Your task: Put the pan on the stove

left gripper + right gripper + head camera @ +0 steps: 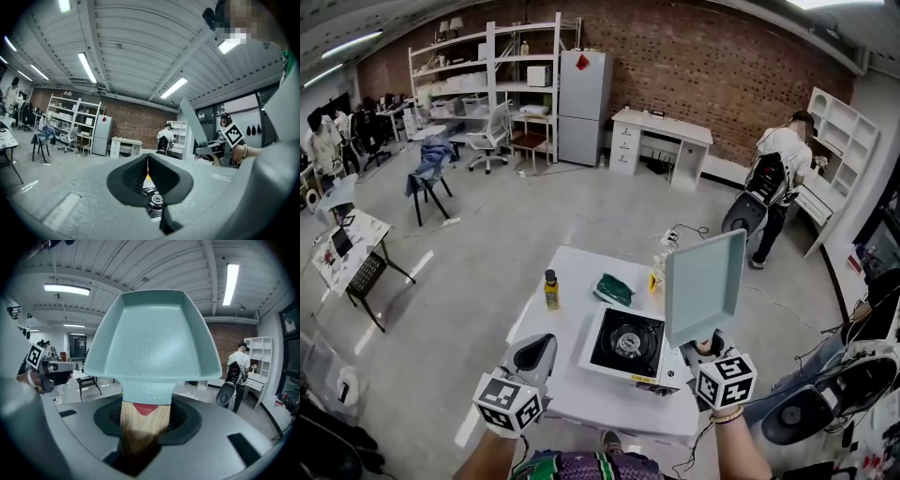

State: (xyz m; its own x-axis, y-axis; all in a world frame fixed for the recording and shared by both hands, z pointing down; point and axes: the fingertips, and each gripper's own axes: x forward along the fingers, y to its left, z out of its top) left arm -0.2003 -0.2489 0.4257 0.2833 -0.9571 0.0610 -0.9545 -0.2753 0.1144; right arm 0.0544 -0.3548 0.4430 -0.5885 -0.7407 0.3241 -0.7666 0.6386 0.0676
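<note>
Pale teal square pan (705,286), wooden handle (143,420): held aloft with its base upright, above the right edge of the white single-burner stove (614,330), clear of it.
Right claw (145,417): clamped on the wooden handle.
Left claw (147,174): pressed together, empty, near the white worktop (581,272) front left.
Yellow bottle (551,291), green cloth (614,289): behind the stove.

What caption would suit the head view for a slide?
Right gripper holds a teal square pan by its wooden handle, raised beside the tabletop stove; left gripper shut and empty.
</note>
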